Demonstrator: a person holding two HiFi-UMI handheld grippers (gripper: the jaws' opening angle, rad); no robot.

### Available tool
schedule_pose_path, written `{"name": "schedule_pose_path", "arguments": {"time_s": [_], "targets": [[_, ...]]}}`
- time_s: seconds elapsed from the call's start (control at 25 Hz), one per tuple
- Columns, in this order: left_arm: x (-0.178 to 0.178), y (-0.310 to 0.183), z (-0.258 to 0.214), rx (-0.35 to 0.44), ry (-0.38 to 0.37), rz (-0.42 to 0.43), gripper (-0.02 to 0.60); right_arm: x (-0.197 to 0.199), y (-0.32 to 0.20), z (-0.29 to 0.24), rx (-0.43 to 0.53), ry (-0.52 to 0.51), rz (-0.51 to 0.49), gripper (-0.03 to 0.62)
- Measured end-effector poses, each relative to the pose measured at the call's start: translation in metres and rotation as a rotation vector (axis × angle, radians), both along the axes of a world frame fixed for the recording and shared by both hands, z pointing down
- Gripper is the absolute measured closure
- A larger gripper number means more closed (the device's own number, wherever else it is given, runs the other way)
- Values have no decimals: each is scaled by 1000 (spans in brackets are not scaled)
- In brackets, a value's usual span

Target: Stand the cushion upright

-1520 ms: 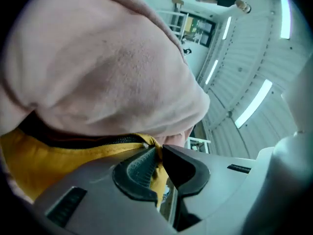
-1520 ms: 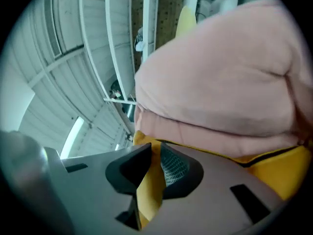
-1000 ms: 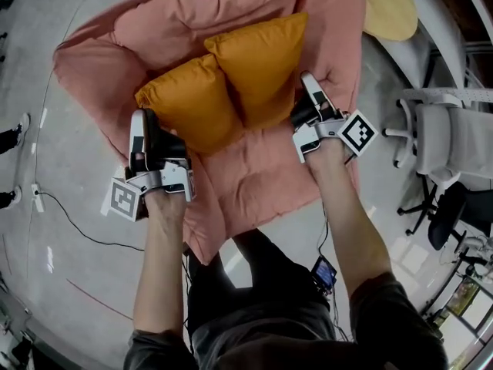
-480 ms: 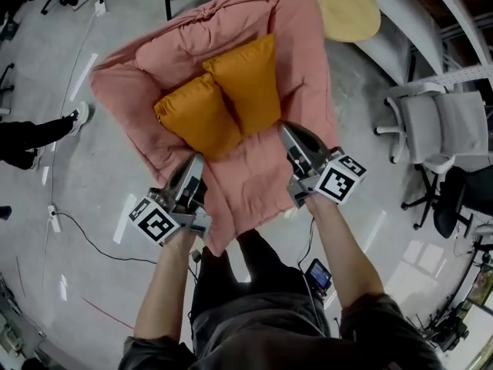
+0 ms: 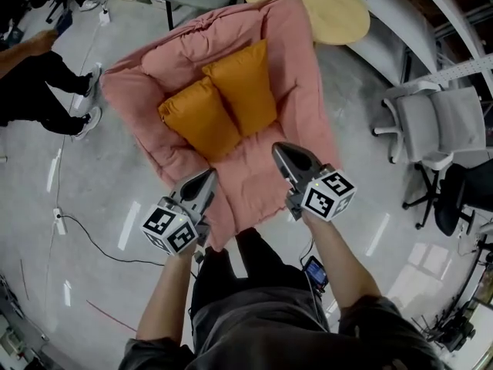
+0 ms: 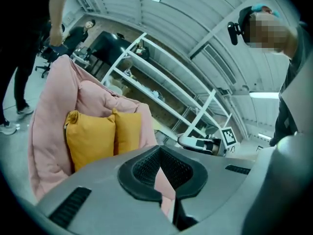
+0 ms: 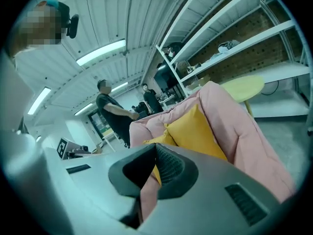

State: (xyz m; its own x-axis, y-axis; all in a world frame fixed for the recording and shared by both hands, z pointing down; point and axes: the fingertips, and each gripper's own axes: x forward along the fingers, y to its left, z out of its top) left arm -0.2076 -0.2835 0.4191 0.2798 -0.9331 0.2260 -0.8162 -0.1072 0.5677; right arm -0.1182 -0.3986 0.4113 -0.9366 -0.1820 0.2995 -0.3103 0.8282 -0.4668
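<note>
Two orange cushions, one on the left (image 5: 199,118) and one on the right (image 5: 243,85), stand side by side against the back of a pink padded floor chair (image 5: 296,68). My left gripper (image 5: 209,174) hovers over the chair's front left edge, shut and empty. Off the front right edge my right gripper (image 5: 279,148) is also shut and empty. Both are well short of the cushions. The left gripper view shows its shut tips (image 6: 167,210) with the cushions (image 6: 90,136) beyond. In the right gripper view the shut tips (image 7: 139,213) point at the cushions (image 7: 195,131).
A round pale table (image 5: 308,6) stands behind the chair. A white office chair (image 5: 431,126) and a black one (image 5: 454,199) are at the right. A person's legs (image 5: 38,75) are at the left, and a cable (image 5: 85,230) runs over the floor.
Both grippers have let go beside the cushions, drawn back toward me, rolled over and shut. The two cushions stay leaning against the chair back.
</note>
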Motion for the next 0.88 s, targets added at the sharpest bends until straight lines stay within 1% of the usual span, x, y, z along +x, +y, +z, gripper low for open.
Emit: {"name": "schedule_pose_path", "arguments": {"time_s": [0.24,0.48,0.76,0.88], "targets": [[19,2,7,-13,-3,29,572,7,3,7,-9,15,-7,579],[20,-4,8,-10,-5,26,572,8,4,12,-15,31,-18,579],[23,-5,14,-33,2,33,572,6,6,11,-18,48,-32,579],[23,-3,17,-37,-13,46,572,6,10,12,-12,62,-38,579]]}}
